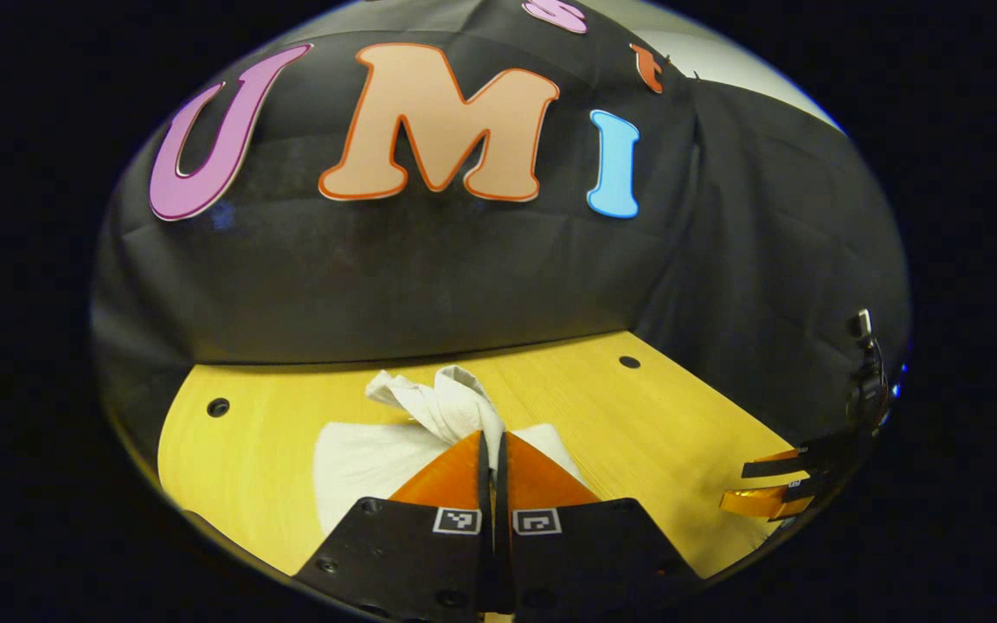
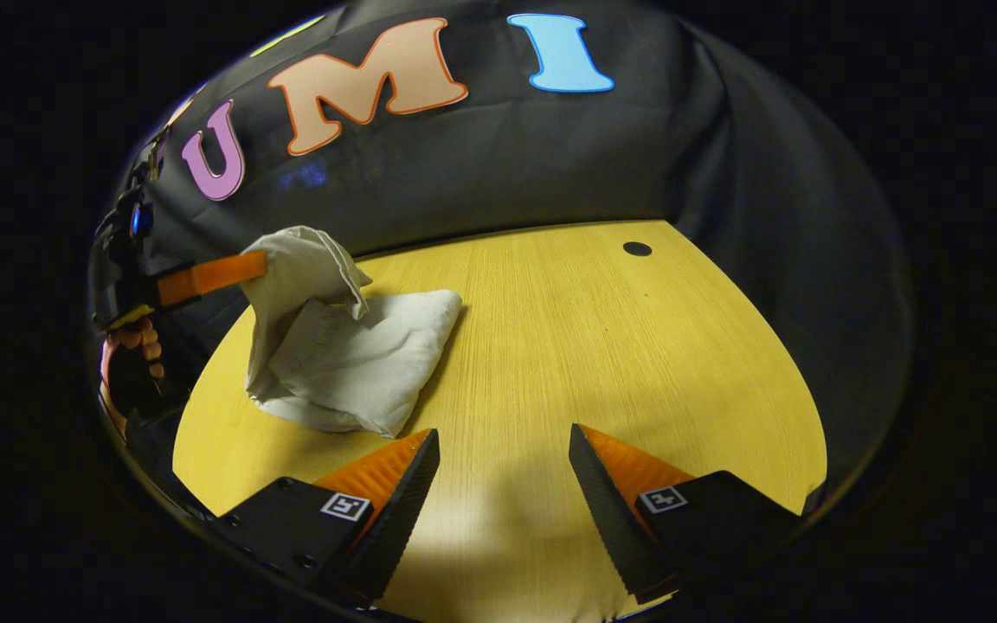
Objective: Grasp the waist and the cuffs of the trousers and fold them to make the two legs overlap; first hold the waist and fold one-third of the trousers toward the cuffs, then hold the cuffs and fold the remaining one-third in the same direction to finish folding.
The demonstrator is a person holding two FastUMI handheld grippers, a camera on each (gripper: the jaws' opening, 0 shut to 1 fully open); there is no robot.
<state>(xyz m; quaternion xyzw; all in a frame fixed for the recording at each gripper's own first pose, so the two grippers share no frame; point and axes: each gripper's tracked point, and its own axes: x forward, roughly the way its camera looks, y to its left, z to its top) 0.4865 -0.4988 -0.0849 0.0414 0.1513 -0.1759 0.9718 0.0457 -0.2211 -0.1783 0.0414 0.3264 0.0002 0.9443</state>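
Note:
Pale cream trousers (image 2: 351,363) lie folded into a small bundle on the yellow wooden table (image 2: 602,346). In the left gripper view my left gripper (image 1: 492,443) is shut on a bunched end of the trousers (image 1: 447,402), lifted above the flat part of the cloth. The right gripper view shows that same gripper (image 2: 243,270) at the left, holding the raised flap, with a hand under it. My right gripper (image 2: 503,437) stands open over bare table, to the right of the bundle, nothing between its fingers. In the left gripper view it appears at the far right edge (image 1: 758,484).
The table (image 1: 654,415) has small dark holes (image 1: 218,407) (image 1: 629,362) (image 2: 637,249) near its back corners. The black cloth wall stands close behind the table and at the right side.

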